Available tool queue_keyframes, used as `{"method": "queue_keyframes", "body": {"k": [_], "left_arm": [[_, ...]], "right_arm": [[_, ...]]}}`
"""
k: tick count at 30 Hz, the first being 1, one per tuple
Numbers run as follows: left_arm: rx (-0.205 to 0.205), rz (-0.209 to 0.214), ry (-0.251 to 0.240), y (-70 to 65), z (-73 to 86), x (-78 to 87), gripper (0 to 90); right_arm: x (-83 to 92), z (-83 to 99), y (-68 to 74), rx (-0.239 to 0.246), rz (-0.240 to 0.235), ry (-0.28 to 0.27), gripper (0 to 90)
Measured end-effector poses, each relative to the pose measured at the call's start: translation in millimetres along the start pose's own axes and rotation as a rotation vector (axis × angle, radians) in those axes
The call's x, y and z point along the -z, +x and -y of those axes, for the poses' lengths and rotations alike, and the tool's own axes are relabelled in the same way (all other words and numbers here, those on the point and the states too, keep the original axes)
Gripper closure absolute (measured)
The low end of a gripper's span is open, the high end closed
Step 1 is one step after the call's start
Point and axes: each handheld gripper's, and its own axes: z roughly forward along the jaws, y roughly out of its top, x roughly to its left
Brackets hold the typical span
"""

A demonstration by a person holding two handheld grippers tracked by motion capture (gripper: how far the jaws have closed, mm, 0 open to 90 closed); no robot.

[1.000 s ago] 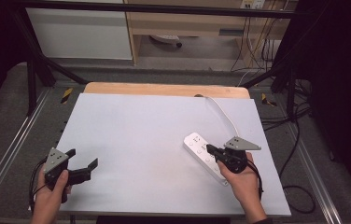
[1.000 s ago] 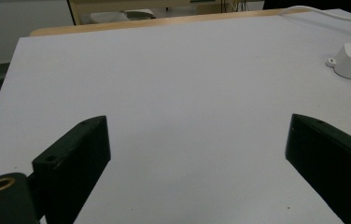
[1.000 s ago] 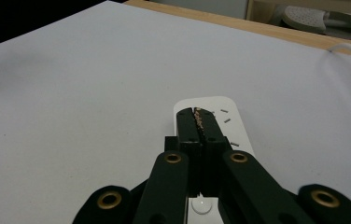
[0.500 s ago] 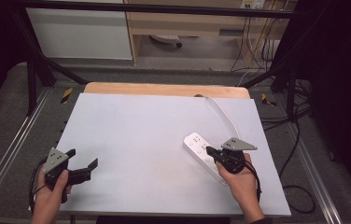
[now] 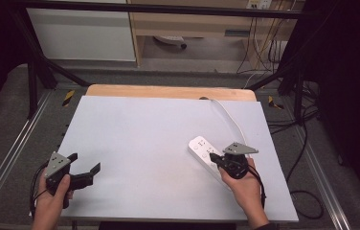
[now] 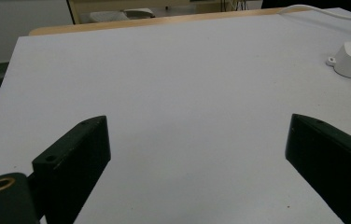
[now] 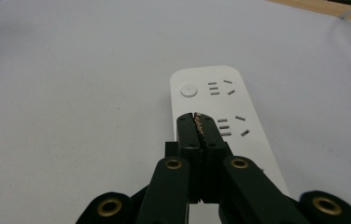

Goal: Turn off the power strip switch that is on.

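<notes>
Power strip [image 5: 206, 154] lies on the white table [image 5: 140, 139]; right gripper [image 7: 198, 122] closed above it, empty; left gripper [image 5: 83, 168] wide open.

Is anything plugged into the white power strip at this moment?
Nothing plugged in: the flat white plastic power strip shows bare sockets in the right gripper view. The right gripper, fingers shut, hovers over it.

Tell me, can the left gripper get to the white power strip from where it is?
Probably yes: bare table lies between the open left gripper and the power strip, though the right gripper hovers over it.
</notes>
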Motion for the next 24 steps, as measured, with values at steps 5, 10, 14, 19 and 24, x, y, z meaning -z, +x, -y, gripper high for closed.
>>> {"method": "queue_keyframes", "body": {"k": [5, 10, 14, 19, 24], "left_arm": [[-0.003, 0.002, 0.001, 0.1, 0.0, -0.1, 6.6], [-0.004, 0.001, 0.000, 0.1, -0.1, 0.2, 6.6], [0.003, -0.003, -0.004, 0.4, -0.1, 0.2, 6.6], [-0.003, 0.000, 0.000, 0.0, -0.2, 0.1, 6.7], [0.002, -0.001, -0.002, 0.2, -0.1, 0.1, 6.7]], "right_arm": [[-1.3, 0.5, 1.8, 0.004, 0.000, 0.006, 90.0], [-3.1, 1.2, 2.1, 0.013, 0.010, 0.014, 90.0], [-4.1, 3.1, -0.2, 0.003, 0.017, 0.016, 90.0], [-5.9, 4.3, -0.1, 0.014, 0.025, 0.033, 90.0], [-7.8, 5.9, -0.4, 0.007, 0.026, 0.043, 90.0]]}}
